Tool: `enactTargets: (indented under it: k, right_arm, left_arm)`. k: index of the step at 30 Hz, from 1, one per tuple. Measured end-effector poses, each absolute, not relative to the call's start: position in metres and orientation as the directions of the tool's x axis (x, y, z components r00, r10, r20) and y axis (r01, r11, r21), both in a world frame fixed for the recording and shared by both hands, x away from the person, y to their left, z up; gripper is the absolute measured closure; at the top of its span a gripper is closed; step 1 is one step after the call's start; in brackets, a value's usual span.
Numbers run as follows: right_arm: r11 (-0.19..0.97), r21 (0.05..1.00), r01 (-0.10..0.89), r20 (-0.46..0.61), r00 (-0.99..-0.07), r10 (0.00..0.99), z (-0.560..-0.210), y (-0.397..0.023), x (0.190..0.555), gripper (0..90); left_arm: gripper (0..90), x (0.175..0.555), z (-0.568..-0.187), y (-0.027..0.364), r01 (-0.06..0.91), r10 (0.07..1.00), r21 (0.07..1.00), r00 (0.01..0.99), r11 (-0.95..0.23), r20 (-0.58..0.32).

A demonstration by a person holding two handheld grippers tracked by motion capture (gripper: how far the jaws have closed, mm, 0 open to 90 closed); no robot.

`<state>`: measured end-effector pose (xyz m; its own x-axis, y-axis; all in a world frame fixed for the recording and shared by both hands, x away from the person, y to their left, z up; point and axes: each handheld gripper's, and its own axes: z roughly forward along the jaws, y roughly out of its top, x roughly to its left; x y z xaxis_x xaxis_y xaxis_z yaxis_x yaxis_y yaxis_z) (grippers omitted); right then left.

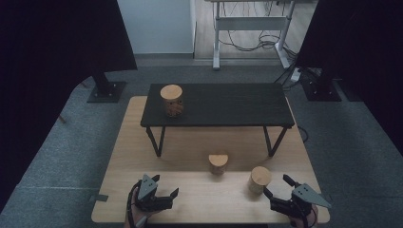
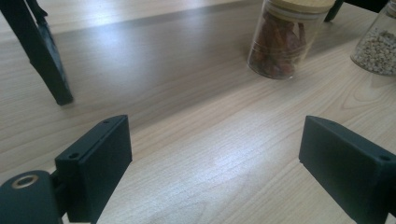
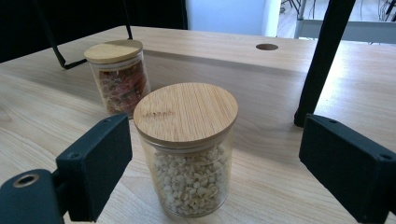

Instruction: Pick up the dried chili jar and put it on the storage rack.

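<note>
Bean jar (image 3: 187, 149) on pale wooden table (image 1: 199, 199); grey carpet (image 1: 57, 156) around

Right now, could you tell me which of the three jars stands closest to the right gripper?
The jar of pale beans, straight between the right gripper's open jaws; the others stand farther off.

A bare strip of the wooden table (image 1: 119, 199) is lying open between the left gripper (image 1: 166, 190) and the right gripper (image 1: 275, 187), giving free passage along the near edge. Ahead of the right gripper's wide jaws, the jar of pale beans (image 3: 187, 149) is standing just in front, with the jar of reddish pasta (image 3: 119, 77) behind it, nearer the middle of the table. Farther back, the small black bench (image 1: 218, 107) is spanning the table, its slanted legs (image 1: 157, 140) narrowing the gap underneath, and a third jar (image 1: 172, 100) is occupying its left end.
</note>
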<state>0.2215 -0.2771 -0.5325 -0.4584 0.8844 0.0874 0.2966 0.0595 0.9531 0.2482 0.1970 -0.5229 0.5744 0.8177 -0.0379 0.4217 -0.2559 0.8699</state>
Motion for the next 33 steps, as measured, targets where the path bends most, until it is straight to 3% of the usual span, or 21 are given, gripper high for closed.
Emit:
enactTargets:
  k: [33]
  right_arm:
    - [0.152, 0.954, 0.257, 0.015, -0.550, 0.835, -0.516, -0.228, 0.210, 8.9]
  left_arm:
    - [9.0, 0.248, -0.527, 0.195, 0.416, 0.803, 0.865, 0.596, -0.279, -0.028]
